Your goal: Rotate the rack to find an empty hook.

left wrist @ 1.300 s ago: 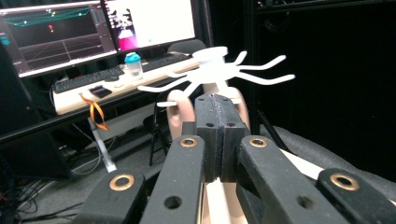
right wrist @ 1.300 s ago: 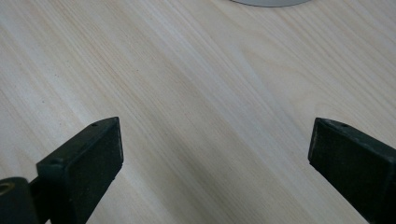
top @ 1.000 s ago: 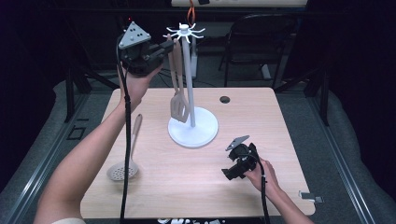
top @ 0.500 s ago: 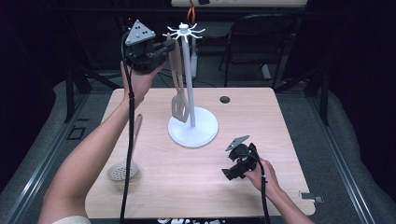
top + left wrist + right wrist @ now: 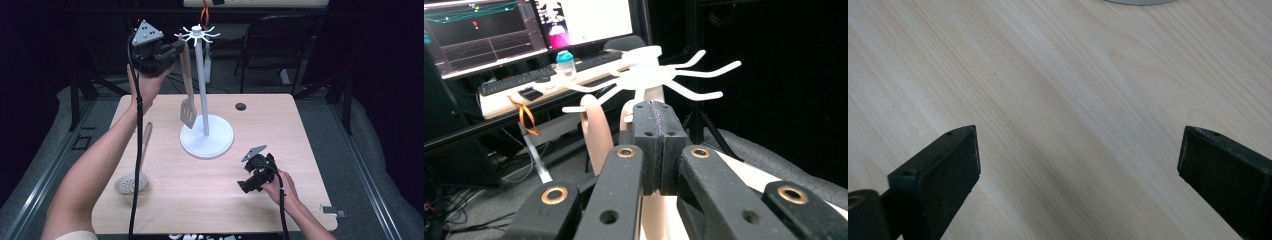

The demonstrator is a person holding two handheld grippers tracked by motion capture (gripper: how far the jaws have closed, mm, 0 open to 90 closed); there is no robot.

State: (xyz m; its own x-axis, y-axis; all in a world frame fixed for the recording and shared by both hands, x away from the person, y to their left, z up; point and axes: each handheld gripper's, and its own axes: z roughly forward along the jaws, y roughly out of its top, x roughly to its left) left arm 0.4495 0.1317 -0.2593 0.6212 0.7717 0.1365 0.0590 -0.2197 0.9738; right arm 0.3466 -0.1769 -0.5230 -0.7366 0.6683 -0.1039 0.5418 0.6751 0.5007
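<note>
Left gripper [image 5: 172,50] is clamped on the spatula [image 5: 187,95] handle, beside the rack [image 5: 206,135] top.

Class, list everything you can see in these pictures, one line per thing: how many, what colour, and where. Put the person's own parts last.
Wooden slotted spatula: 1, light wood, hanging beside the stand's pole, handle top in the left gripper's jaws.
Utensil stand: 1, white, table centre, spoked hooks on top.
Skimmer spoon: 1, wooden handle, metal perforated bowl, lying at table left.
Table: 1, light wood.
Cable hole cover: 1, dark, far side of table.
Chair: 1, black, behind table.
Monitors: 2, lit, seen in the left gripper view.
Left gripper: 1, black, raised, shut on spatula.
Right gripper: 1, black, resting on the table at right, open.
</note>
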